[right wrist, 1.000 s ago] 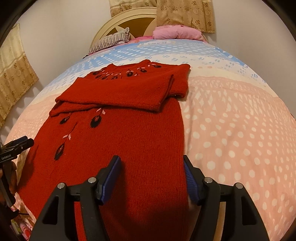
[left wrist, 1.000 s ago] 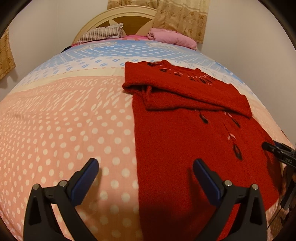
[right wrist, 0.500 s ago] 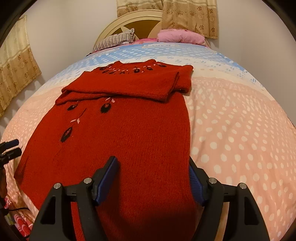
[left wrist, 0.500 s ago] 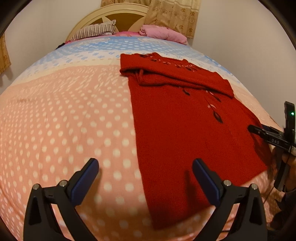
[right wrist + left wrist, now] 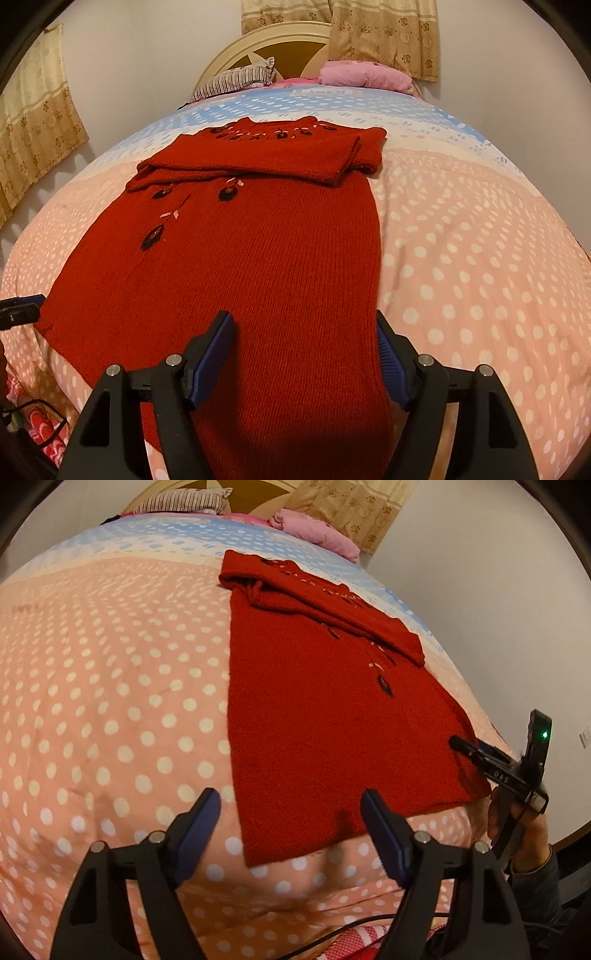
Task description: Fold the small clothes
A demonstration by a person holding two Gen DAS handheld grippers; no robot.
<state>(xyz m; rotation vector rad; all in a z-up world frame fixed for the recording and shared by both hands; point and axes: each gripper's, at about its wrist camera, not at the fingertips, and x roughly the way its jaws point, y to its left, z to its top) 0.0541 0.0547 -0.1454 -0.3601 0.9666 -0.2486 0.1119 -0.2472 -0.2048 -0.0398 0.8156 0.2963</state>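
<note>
A red knit sweater with dark flower embroidery lies flat on the bed, its sleeves folded across the chest near the collar; it also shows in the right wrist view. My left gripper is open and empty, hovering above the sweater's near left hem corner. My right gripper is open and empty above the hem on the sweater's right side. The right gripper also shows in the left wrist view at the sweater's far hem corner. The left gripper's tip shows at the left edge of the right wrist view.
The bed has a pink cover with white dots, blue near the head. A striped pillow, a pink pillow and a rounded headboard are at the far end. Cables and red patterned cloth lie below the bed's near edge.
Both grippers have pulled back toward the foot of the bed, so the sweater's hem edge now shows in the left wrist view. Both stay open. The sweater has not moved.
</note>
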